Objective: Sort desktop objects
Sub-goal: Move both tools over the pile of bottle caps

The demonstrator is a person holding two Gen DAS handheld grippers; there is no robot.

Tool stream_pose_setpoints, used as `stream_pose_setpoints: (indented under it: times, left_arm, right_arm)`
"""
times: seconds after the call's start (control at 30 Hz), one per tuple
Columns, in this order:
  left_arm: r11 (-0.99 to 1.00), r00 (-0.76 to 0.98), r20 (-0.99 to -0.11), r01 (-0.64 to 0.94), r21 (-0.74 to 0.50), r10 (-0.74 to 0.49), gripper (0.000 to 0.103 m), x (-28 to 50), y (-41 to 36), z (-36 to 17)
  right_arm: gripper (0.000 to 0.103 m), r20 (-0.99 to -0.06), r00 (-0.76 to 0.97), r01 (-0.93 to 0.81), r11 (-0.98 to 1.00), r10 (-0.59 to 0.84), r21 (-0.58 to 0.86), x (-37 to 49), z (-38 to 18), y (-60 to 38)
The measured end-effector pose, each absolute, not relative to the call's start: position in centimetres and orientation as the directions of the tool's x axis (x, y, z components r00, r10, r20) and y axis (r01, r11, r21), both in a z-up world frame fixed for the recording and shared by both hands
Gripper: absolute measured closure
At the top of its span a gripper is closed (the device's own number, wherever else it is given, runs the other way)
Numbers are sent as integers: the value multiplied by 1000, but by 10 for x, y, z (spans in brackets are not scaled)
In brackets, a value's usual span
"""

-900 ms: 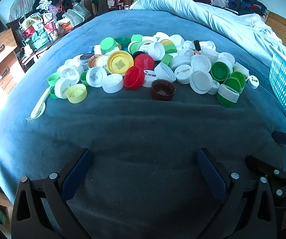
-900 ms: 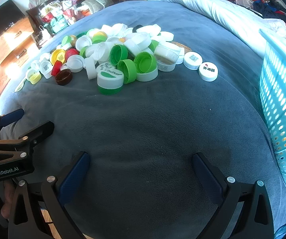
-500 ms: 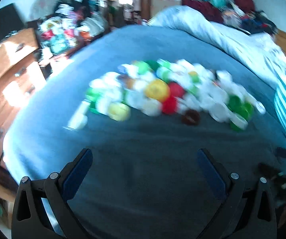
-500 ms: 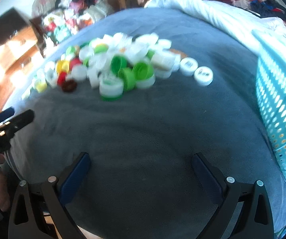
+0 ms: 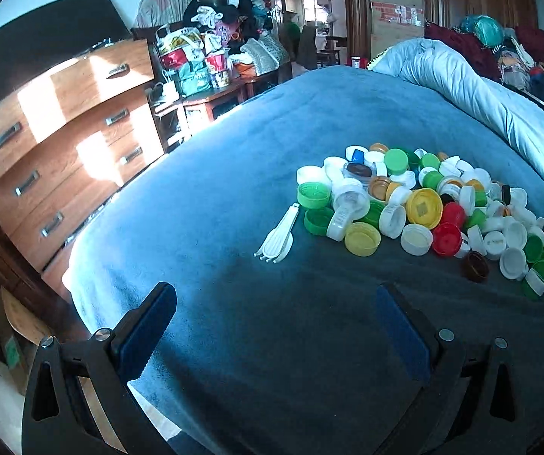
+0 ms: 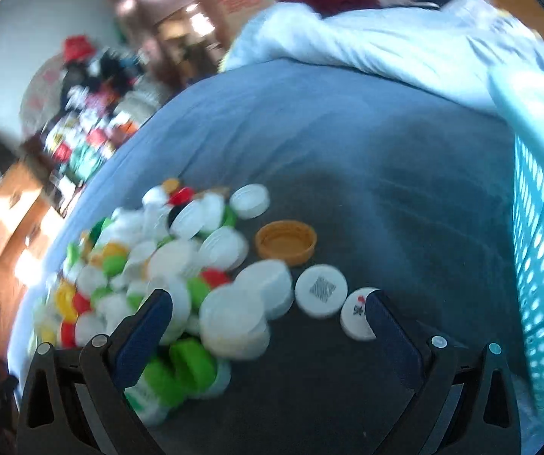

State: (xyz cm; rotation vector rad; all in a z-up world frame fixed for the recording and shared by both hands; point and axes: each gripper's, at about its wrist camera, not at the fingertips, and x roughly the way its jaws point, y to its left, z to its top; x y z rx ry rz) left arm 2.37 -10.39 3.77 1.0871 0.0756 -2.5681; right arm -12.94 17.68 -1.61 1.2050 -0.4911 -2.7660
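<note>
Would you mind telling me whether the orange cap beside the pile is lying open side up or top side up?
Open side up: in the right wrist view the orange cap shows its hollow interior and raised rim, resting apart from the pile on the blue blanket.

Sunlight and blur over my bed

Daylight glared off the wooden dresser [image 5: 63, 144] beside me; my left view stayed sharp, my right smeared the bottle caps [image 6: 181, 284], both bending at dark rounded edges.

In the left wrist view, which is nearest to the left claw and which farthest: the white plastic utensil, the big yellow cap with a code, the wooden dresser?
From the left claw, open over bare blanket:
1. White plastic utensil, just ahead, left of the pile.
2. Big yellow cap with a code, farther, in the pile on the right.
3. Wooden dresser, off the bed, far left.
</note>
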Motion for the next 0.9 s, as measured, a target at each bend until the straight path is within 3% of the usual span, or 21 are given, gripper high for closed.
stream_pose_setpoints:
  times: [0.2, 0.5, 0.67, 0.9]
  left_arm:
    - [-943, -625, -735, 327, 59, -263, 1, 21, -111, 34]
    - [-943, -610, -765, 333, -9, -209, 1, 24, -125, 27]
    - [-941, -578, -799, 335, -45, -167, 1, 21, -130, 18]
    - [-931, -497, -845, 366, 0, -196, 1, 11, -131, 4]
  right_arm:
    - [0, -703, -600, 188, -922, -382, 339, -141, -15, 105]
    - [0, -777, -441, 443, -861, -450, 248, -118, -26, 24]
    - [0, -704, -585, 377, -903, -403, 204, -92, -1, 45]
    - [0, -613, -732, 216, -955, -297, 204, -69, 36, 100]
